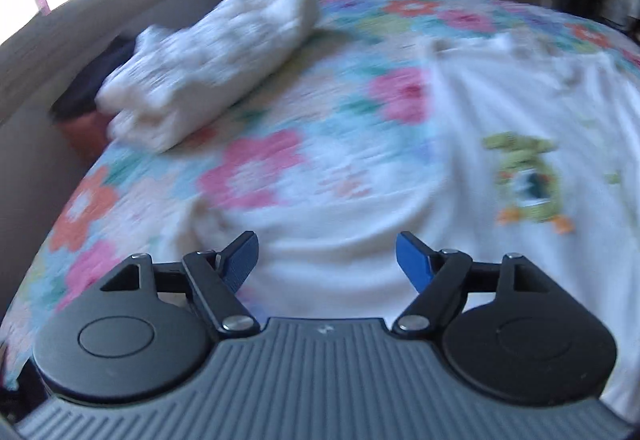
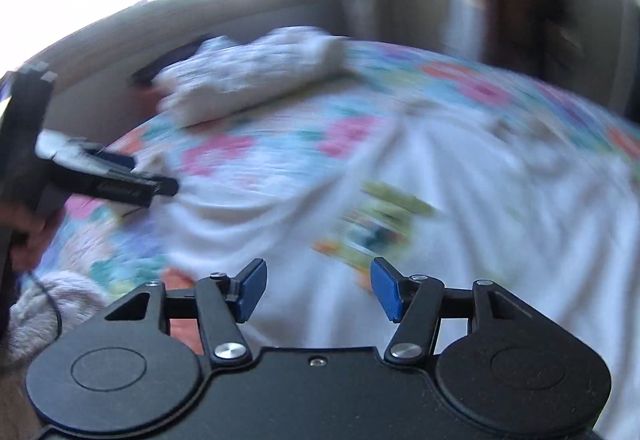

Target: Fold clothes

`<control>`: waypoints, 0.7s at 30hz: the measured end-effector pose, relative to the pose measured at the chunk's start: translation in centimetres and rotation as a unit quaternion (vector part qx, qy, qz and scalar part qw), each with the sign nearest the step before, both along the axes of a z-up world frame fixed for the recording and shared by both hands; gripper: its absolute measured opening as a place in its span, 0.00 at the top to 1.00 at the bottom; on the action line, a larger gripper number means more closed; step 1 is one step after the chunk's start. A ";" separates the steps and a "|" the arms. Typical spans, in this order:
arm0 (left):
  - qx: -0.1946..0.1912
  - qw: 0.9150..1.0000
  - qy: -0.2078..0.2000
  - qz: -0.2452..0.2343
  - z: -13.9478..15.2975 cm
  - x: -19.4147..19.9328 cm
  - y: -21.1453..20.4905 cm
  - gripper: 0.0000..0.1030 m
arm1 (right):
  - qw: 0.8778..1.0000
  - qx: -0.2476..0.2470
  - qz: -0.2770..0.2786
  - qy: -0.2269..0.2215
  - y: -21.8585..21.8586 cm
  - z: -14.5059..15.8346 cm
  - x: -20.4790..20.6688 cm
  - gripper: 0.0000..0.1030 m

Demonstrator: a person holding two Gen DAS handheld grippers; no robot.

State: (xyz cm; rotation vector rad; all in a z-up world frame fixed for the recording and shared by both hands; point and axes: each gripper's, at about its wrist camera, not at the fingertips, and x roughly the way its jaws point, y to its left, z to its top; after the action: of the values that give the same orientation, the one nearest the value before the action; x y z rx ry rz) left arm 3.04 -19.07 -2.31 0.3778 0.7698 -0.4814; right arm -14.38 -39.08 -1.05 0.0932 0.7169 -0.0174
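Bed (image 1: pixel 280 167) with floral patchwork cover; white T-shirt (image 1: pixel 460 224) with green print spread flat on near side; folded white stack (image 1: pixel 208 67) at far left edge, apart from shirt.

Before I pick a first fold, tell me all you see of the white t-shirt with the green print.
The white t-shirt lies spread open, print side up, on the floral quilt. Thin, soft cloth, by its look, with shallow wrinkles. The print is green with orange bits, blurred beyond reading. A neckline seems to lie at the far end. Only the quilt touches it: left gripper and right gripper hang open above its near hem. Folded white clothes lie apart.
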 end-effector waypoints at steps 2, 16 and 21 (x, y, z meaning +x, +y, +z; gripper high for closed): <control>0.012 0.999 0.014 0.049 -1.8 3.1 3.7 0.19 | 0.999 -0.013 0.046 0.009 3.3 -0.6 3.3 0.42; 0.010 0.999 -0.001 0.048 -9.6 11.1 10.4 0.80 | 0.984 -0.049 0.152 0.083 10.9 -7.5 12.2 0.42; -0.078 0.994 -0.008 0.079 -5.5 13.4 12.8 0.91 | 0.987 -0.028 0.136 0.081 9.6 -8.7 12.1 0.42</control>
State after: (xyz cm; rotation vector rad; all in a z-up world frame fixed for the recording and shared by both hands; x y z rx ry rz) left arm 16.45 -6.28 -7.81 0.1739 0.7345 -0.3856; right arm -2.29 -29.46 -9.75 -0.0614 0.8870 0.2179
